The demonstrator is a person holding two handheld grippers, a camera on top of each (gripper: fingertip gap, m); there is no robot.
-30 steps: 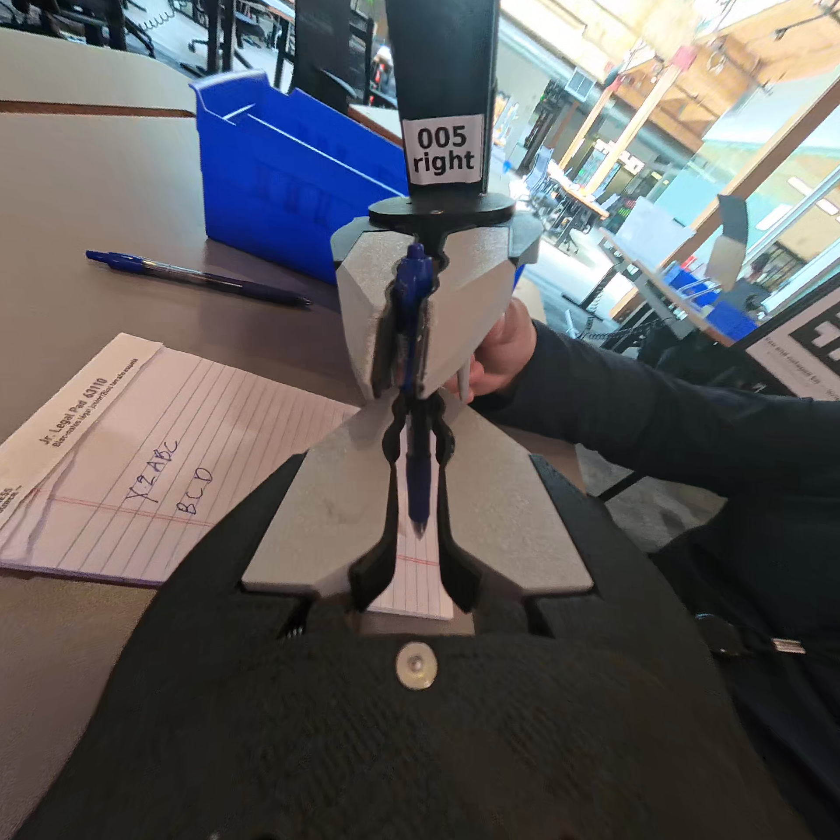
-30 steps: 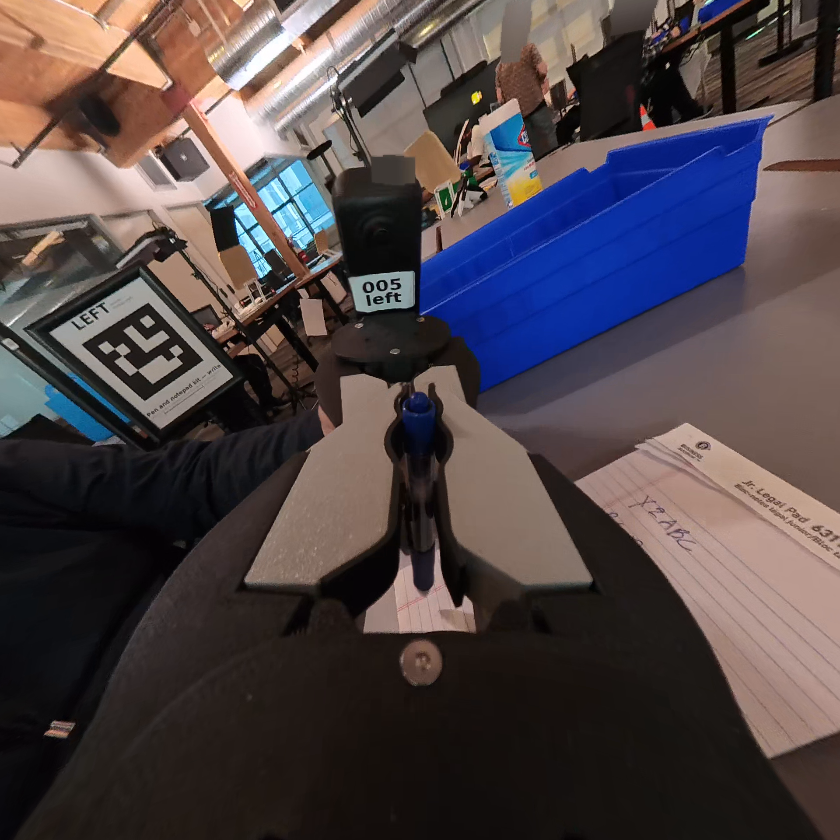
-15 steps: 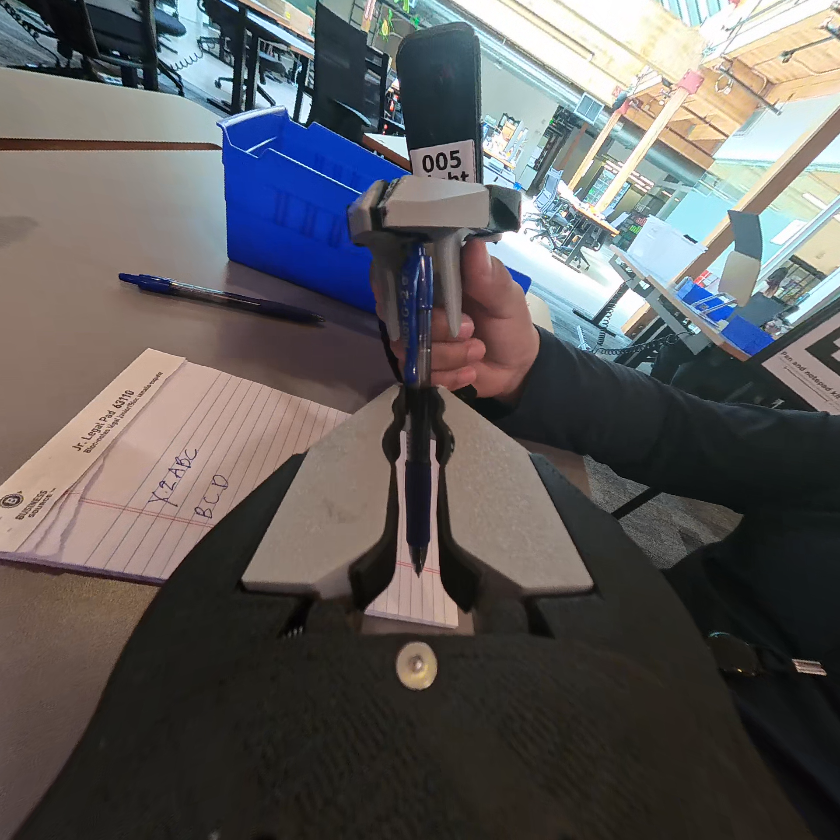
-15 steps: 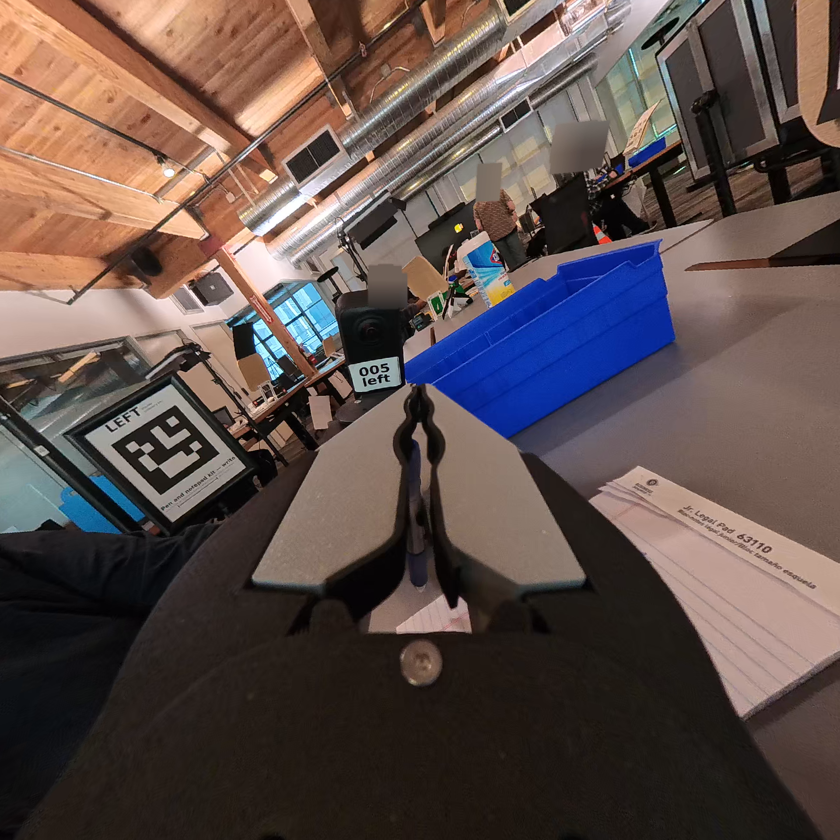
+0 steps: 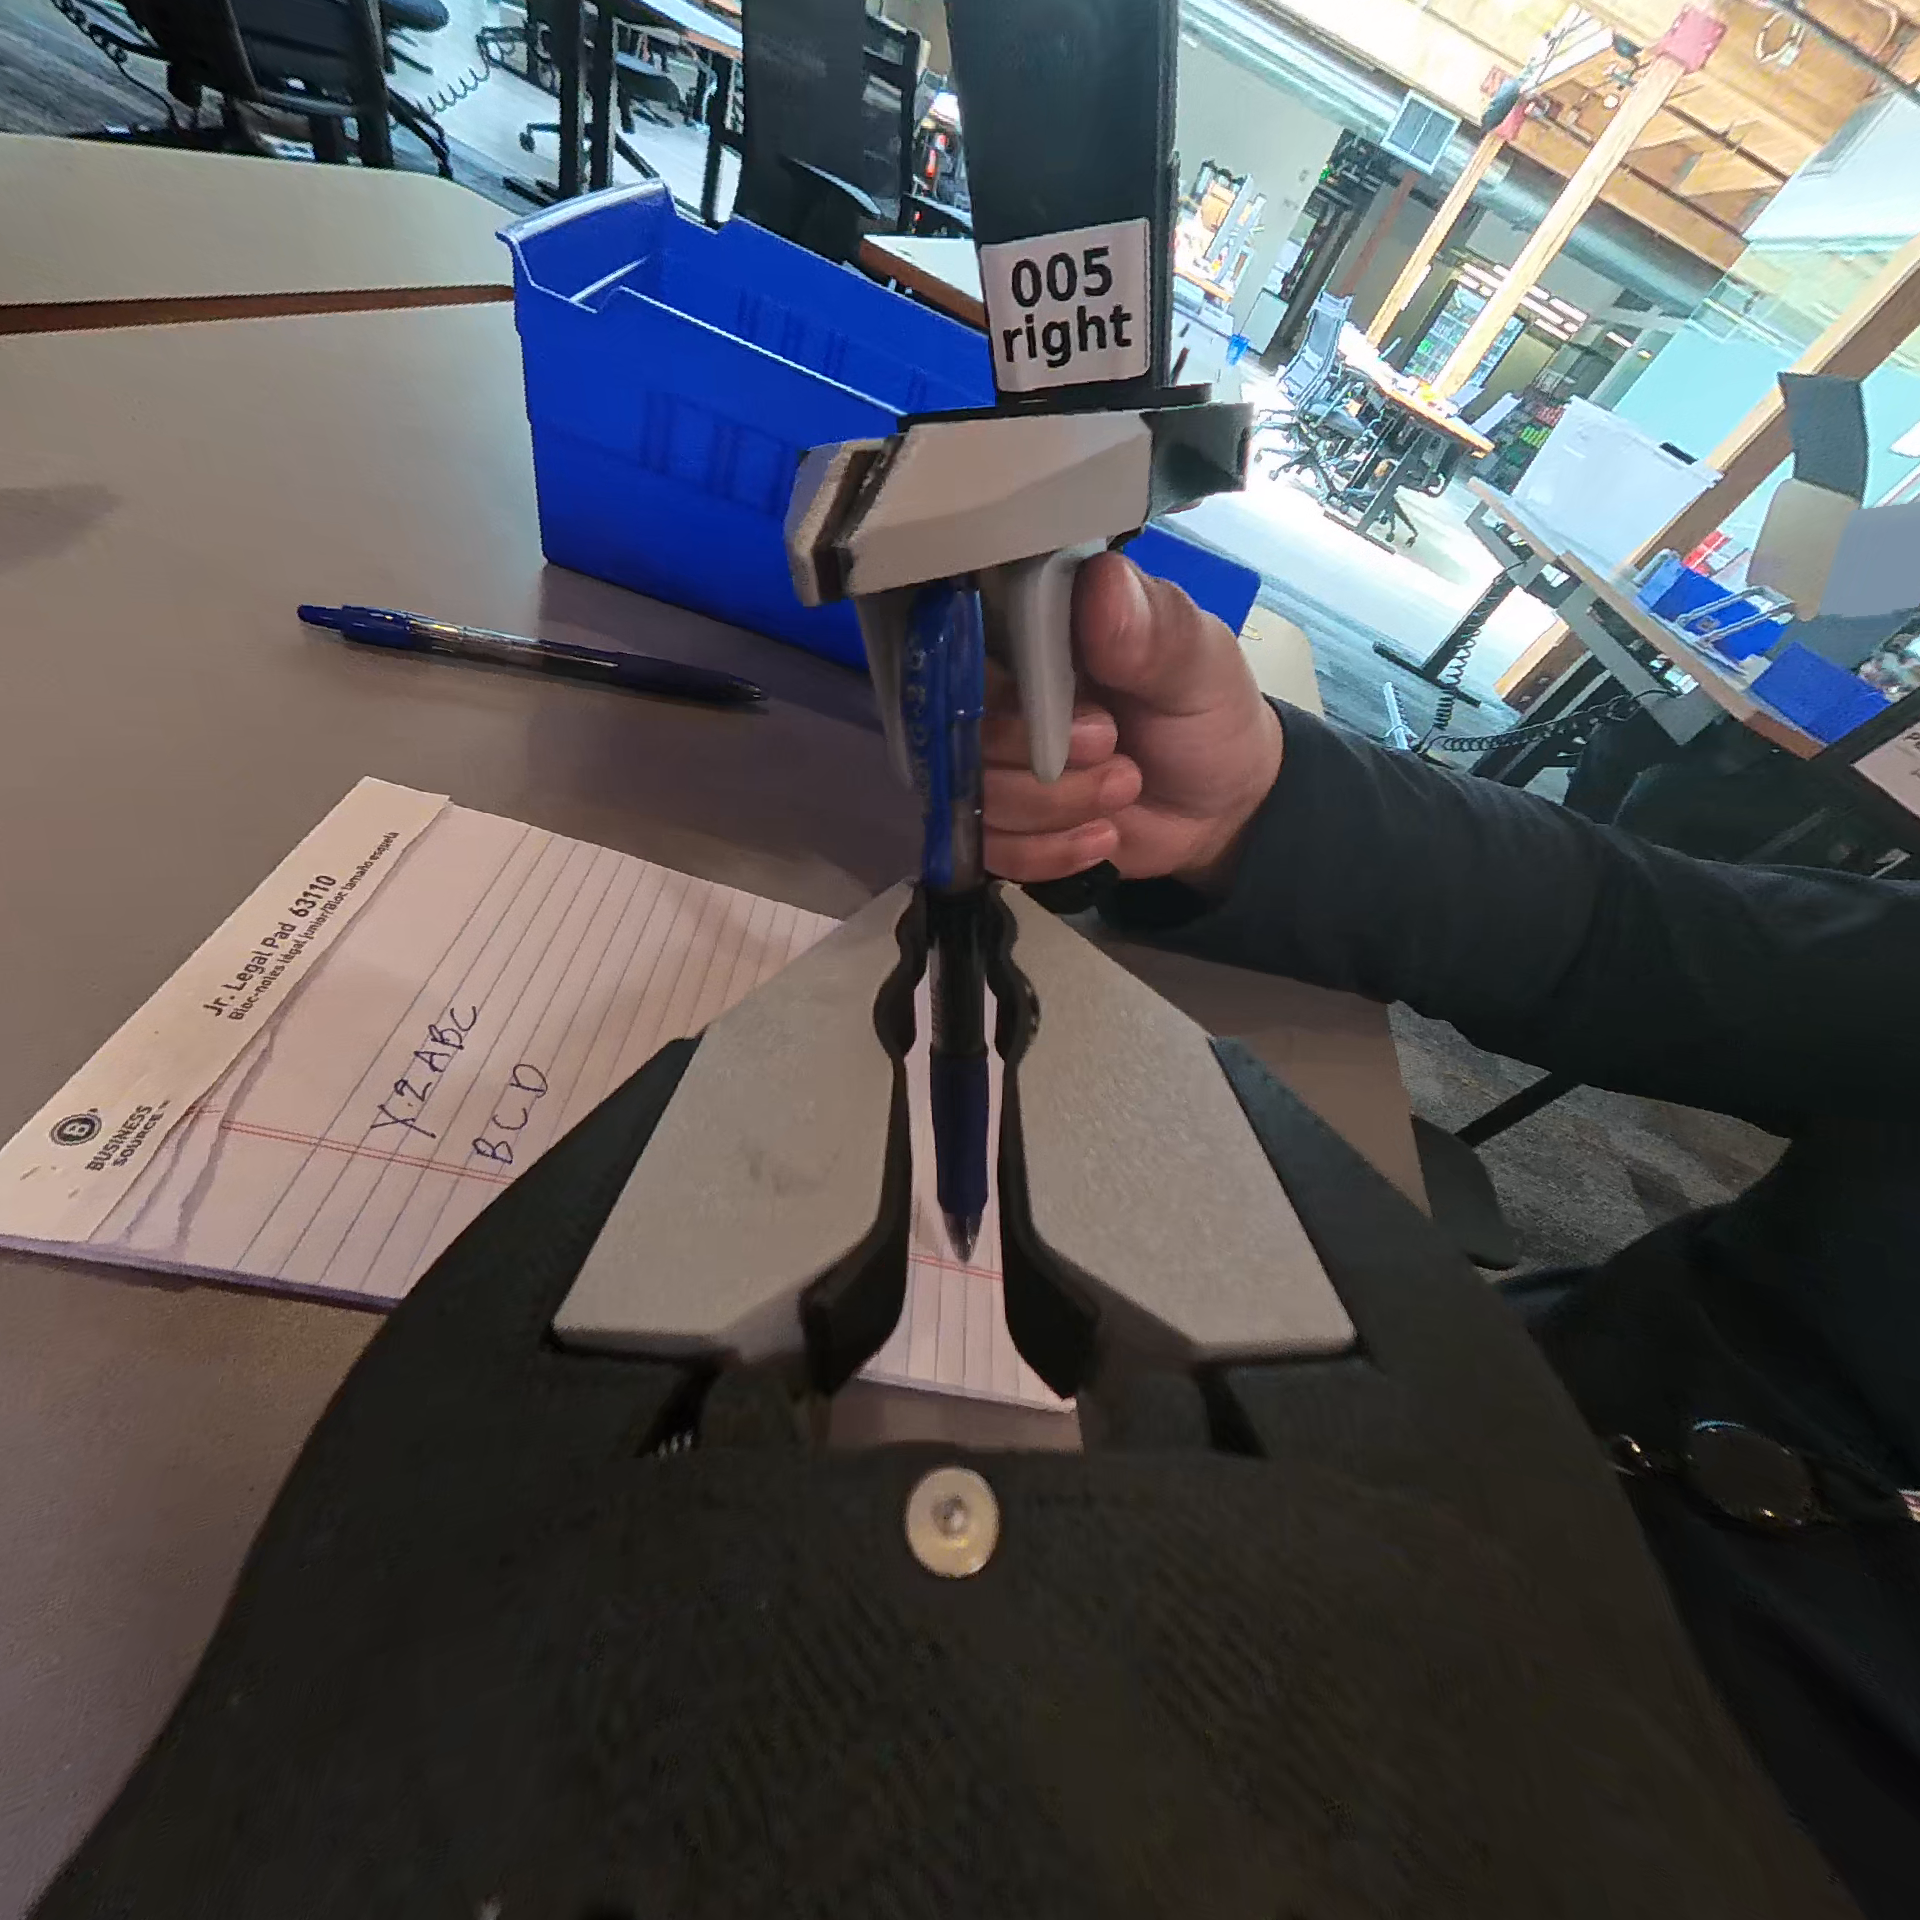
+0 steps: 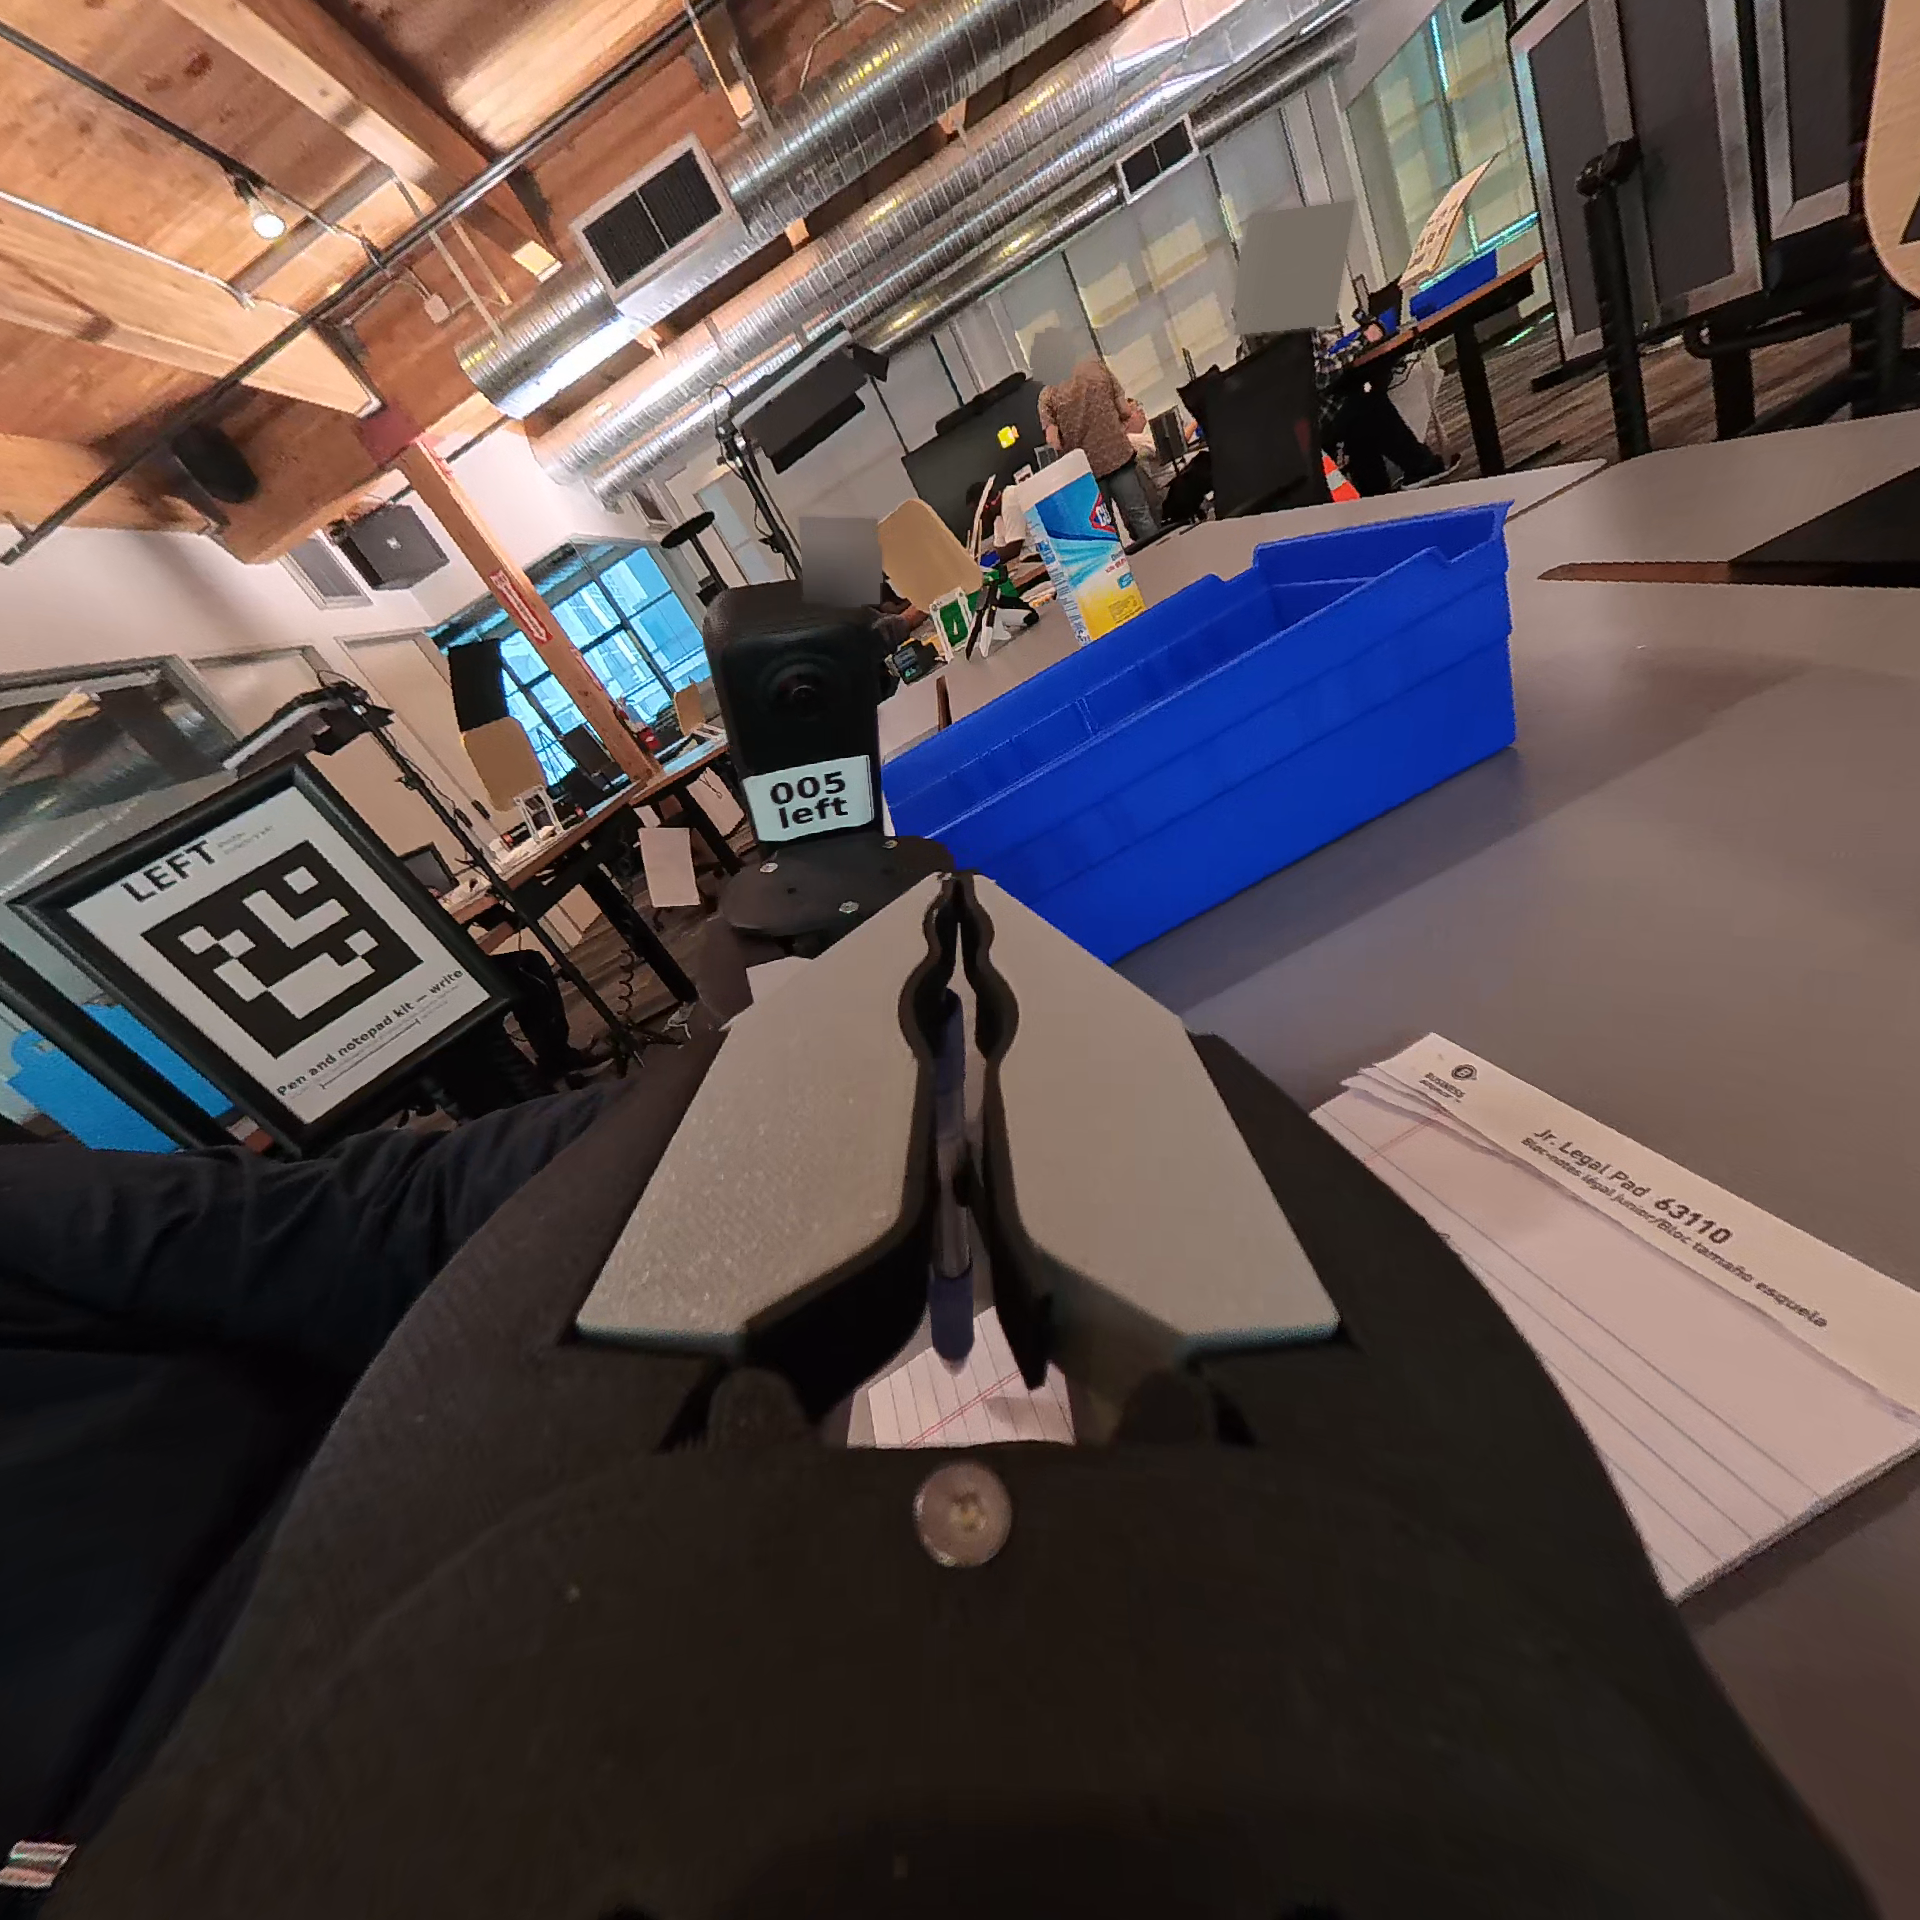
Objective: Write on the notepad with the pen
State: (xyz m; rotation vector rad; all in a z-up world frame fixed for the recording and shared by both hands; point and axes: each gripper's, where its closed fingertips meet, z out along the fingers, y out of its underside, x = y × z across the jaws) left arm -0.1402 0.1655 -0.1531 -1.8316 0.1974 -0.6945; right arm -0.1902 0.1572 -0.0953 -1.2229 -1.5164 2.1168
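A blue pen (image 5: 954, 1132) is clamped between the fingers of my left gripper (image 5: 956, 906), tip toward the camera, just above the white lined notepad (image 5: 343, 1049). The pad lies on the grey table and has a little handwriting on it. My right gripper (image 5: 831, 525), held by a hand, is tilted up and is shut around the pen's upper half. In the right wrist view the pen (image 6: 951, 1195) runs between the closed fingers of the right gripper (image 6: 956, 896), its tip over the notepad (image 6: 1621, 1309). The left gripper's camera block (image 6: 805, 707) shows behind.
A second blue pen (image 5: 520, 649) lies on the table beyond the pad. A blue plastic bin (image 5: 727, 436) stands behind it, also in the right wrist view (image 6: 1247, 769). A framed marker sign (image 6: 270, 956) stands at the left, and a dark sleeve (image 5: 1558, 935) crosses the right. My hands' fingertips stand some 7 cm from each other.
The right gripper has pivoted upward around the pen, so its view swung from the table toward the ceiling. The left gripper kept the pen over the pad, nearly still.
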